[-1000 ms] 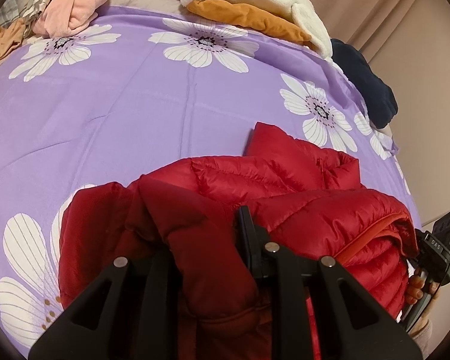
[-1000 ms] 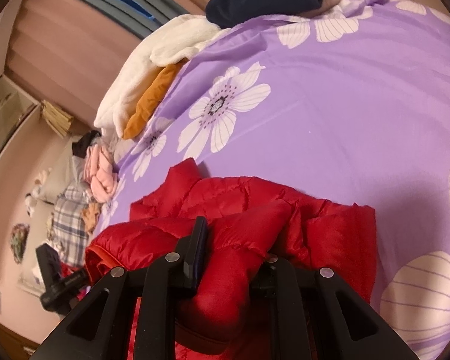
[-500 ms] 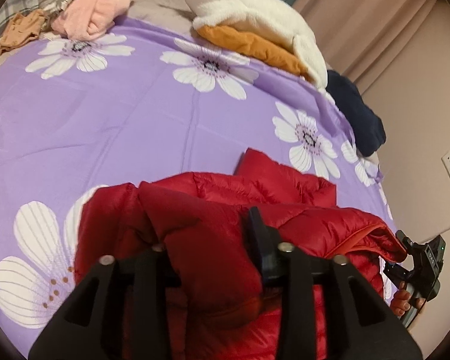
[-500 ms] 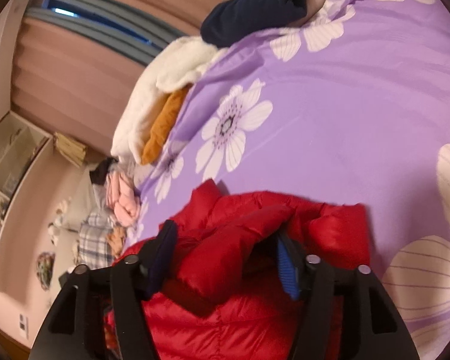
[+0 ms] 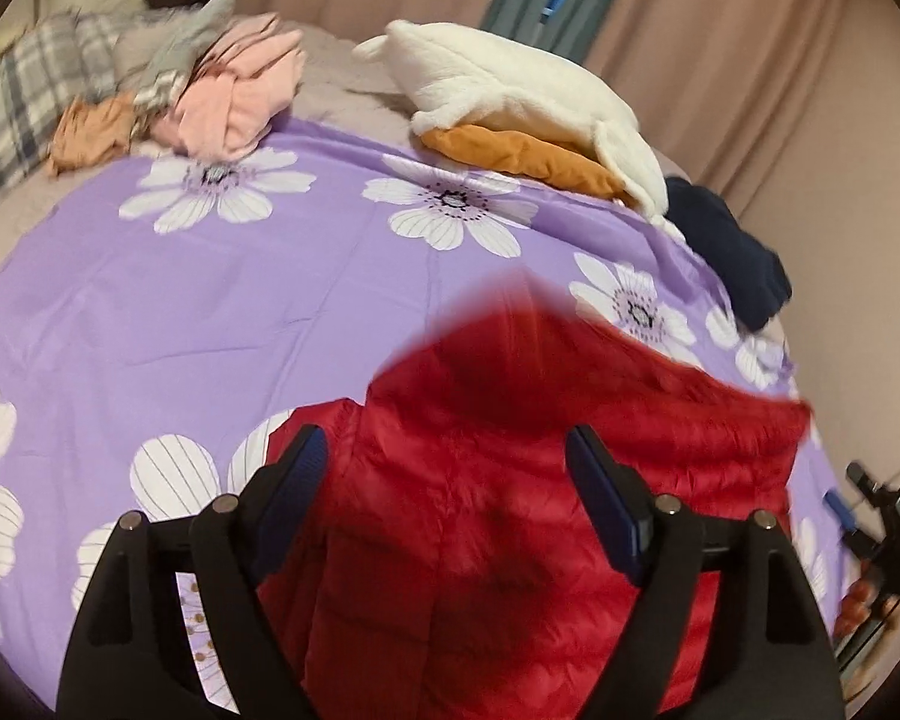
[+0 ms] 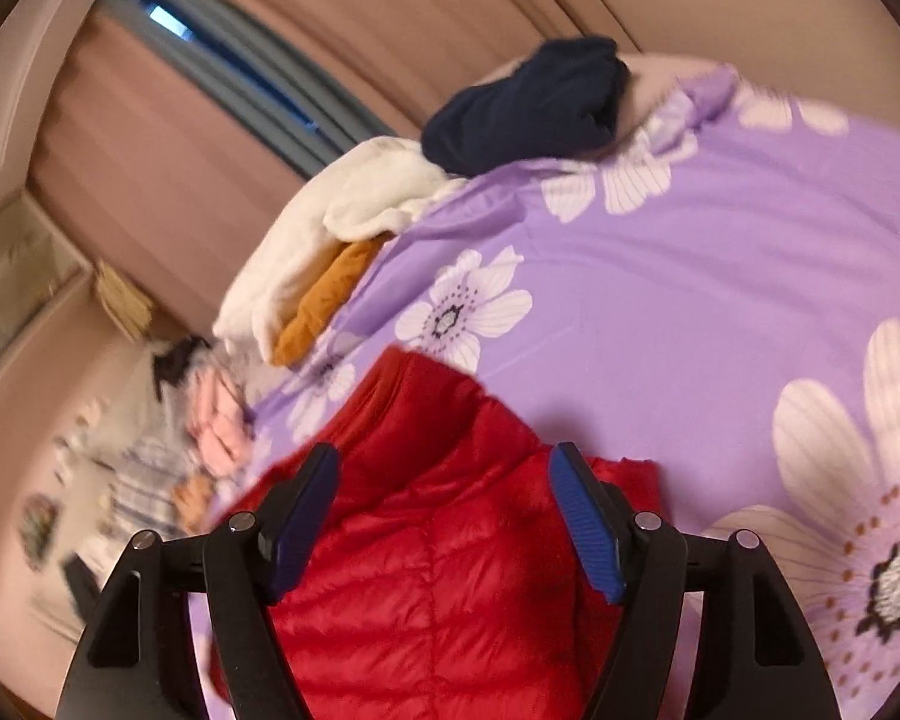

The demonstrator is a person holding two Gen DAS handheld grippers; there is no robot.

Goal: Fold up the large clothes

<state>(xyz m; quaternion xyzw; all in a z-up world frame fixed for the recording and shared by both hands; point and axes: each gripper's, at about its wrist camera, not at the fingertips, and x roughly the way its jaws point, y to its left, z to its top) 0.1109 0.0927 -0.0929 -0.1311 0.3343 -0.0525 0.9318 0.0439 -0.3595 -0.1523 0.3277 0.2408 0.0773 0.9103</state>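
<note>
- No text, label, brand, number or sign can be read in either view.
- The purple bedsheet [image 5: 222,324] carries only a print of white flowers, with no lettering.
- The red padded jacket [image 5: 510,480] lying on that bedsheet shows no tag or logo; its far edge is blurred.
- The folded clothes along the far edge of the bedsheet show no printing that can be made out.
- The dark device [image 5: 888,510] at the right edge of the left wrist view, beyond the jacket, is too small and blurred to read any marking.
</note>
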